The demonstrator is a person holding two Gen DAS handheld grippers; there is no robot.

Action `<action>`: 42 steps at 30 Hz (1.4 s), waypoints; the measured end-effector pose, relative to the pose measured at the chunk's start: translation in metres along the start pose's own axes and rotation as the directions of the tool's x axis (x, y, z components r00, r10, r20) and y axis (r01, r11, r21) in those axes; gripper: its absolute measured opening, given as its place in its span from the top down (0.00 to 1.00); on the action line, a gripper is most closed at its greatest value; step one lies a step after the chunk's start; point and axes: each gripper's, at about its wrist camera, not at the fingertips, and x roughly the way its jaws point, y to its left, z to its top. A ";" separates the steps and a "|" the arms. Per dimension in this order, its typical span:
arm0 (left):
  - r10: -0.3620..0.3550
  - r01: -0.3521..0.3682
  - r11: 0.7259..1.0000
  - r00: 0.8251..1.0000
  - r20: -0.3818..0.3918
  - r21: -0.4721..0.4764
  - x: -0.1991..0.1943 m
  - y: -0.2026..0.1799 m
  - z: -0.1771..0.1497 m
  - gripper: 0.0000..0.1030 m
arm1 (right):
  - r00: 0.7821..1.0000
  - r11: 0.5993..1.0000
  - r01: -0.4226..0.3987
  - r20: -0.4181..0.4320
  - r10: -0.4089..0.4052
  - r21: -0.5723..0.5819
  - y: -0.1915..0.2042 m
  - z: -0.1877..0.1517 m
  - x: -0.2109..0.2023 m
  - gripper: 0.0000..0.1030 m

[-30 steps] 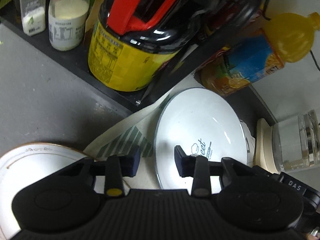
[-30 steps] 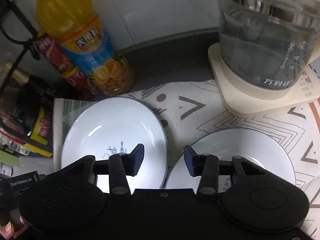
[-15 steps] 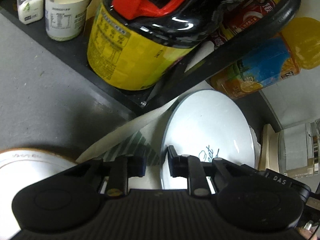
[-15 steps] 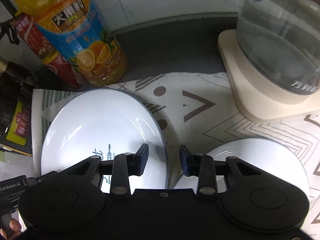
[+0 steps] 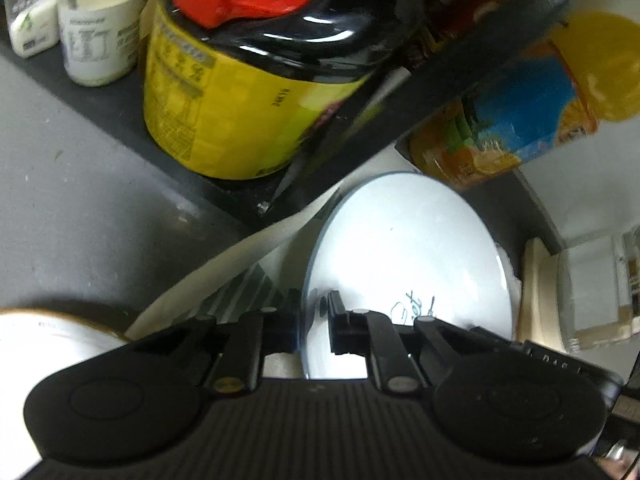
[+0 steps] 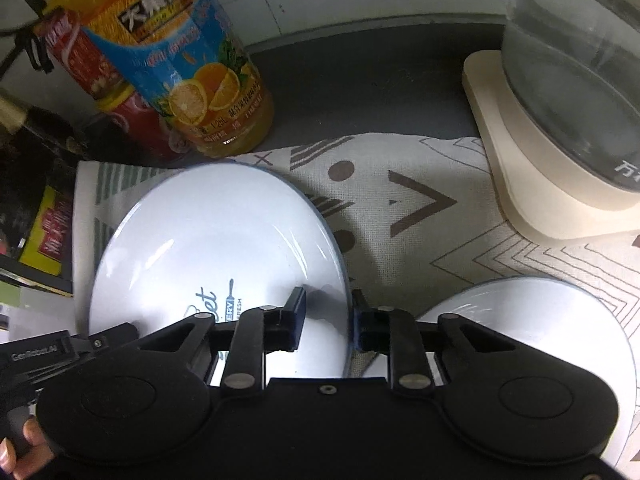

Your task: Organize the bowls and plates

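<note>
A white plate with blue lettering lies on a patterned mat. My left gripper straddles its left rim; the jaws are closing, and the pads sit tight against the edge. In the right wrist view my right gripper straddles the right rim of the same plate. Its jaws are closing too: the outer finger touches the rim, while a gap shows at the inner one. A second white dish lies just right of it. A gold-rimmed white plate sits at the lower left.
An orange juice bottle and a red can stand just behind the plate. A glass kettle on a cream base fills the back right. A black rack holding a yellow jar and a milk bottle borders the left.
Both grippers came down onto the lettered plate, and their jaws narrowed around its opposite rims. The plate itself has not shifted.
</note>
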 end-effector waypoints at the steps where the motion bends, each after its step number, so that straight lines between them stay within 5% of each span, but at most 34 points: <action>1: -0.016 0.016 1.000 1.000 -0.002 -0.020 -0.002 0.003 0.000 0.89 | 1.000 1.000 -0.012 0.005 0.012 0.004 -0.003 0.000 -0.004 0.82; 12: -0.058 0.059 0.997 0.998 0.040 -0.046 -0.037 0.015 -0.012 0.90 | 0.994 0.995 -0.098 0.052 0.098 -0.012 -0.009 -0.010 -0.042 0.92; 26: -0.078 0.085 0.995 0.990 0.114 -0.051 -0.092 0.014 -0.040 0.90 | 0.976 0.982 -0.184 0.106 0.188 -0.054 -0.007 -0.030 -0.082 0.92; 42: -0.029 0.050 0.992 0.984 0.177 -0.116 -0.137 0.036 -0.074 0.90 | 0.958 0.956 -0.261 0.089 0.274 -0.133 0.012 -0.055 -0.103 0.91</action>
